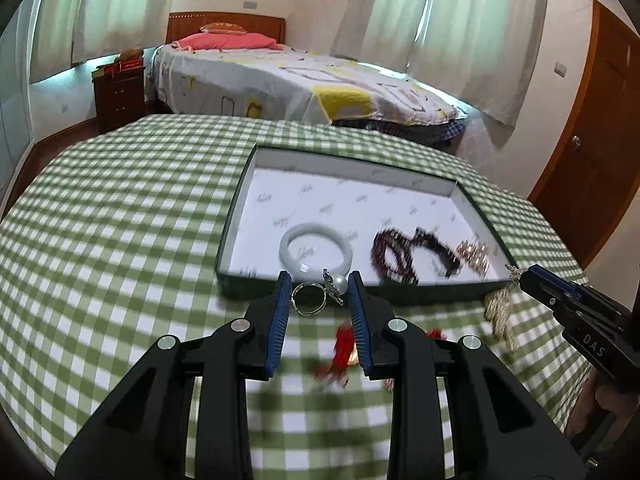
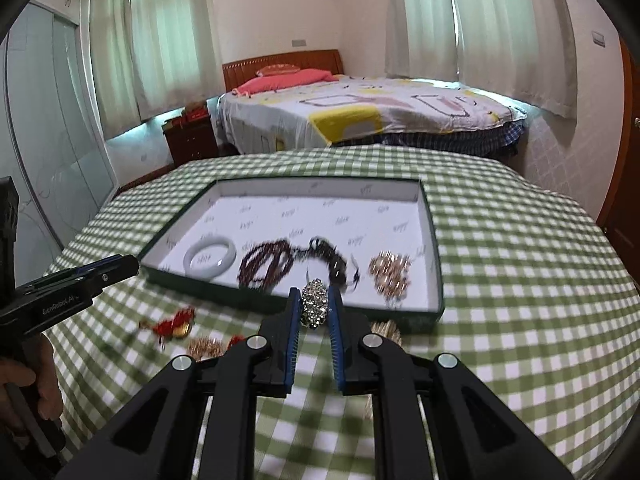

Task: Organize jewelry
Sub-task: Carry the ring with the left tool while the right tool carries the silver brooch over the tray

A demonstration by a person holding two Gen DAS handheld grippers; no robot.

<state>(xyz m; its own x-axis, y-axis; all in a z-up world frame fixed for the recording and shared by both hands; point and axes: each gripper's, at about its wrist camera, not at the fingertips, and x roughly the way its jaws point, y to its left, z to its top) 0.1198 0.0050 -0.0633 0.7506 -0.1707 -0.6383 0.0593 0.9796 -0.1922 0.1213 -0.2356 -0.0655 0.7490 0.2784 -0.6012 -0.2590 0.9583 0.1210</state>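
A shallow dark-green tray (image 1: pixel 256 282) (image 2: pixel 436 280) with a white printed lining sits on the green checked table. In it lie a white jade bangle (image 1: pixel 316 246) (image 2: pixel 210 258), a dark red bead necklace (image 1: pixel 400 254) (image 2: pixel 266 266) and a gold bracelet (image 1: pixel 474 256) (image 2: pixel 390 270). My left gripper (image 1: pixel 319 290) is shut on a silver pearl ring (image 1: pixel 316 294), held just before the tray's near wall. My right gripper (image 2: pixel 315 306) is shut on a sparkly rhinestone brooch (image 2: pixel 315 306), held over the tray's near edge; it also shows in the left wrist view (image 1: pixel 516 274).
On the cloth in front of the tray lie a red tasselled ornament (image 2: pixel 172 324) (image 1: pixel 342 344), a small gold piece (image 2: pixel 206 346) and a gold chain (image 1: pixel 500 312). A bed (image 1: pixel 300 76), a nightstand (image 1: pixel 120 94) and a wooden door (image 1: pixel 592 140) stand behind the table.
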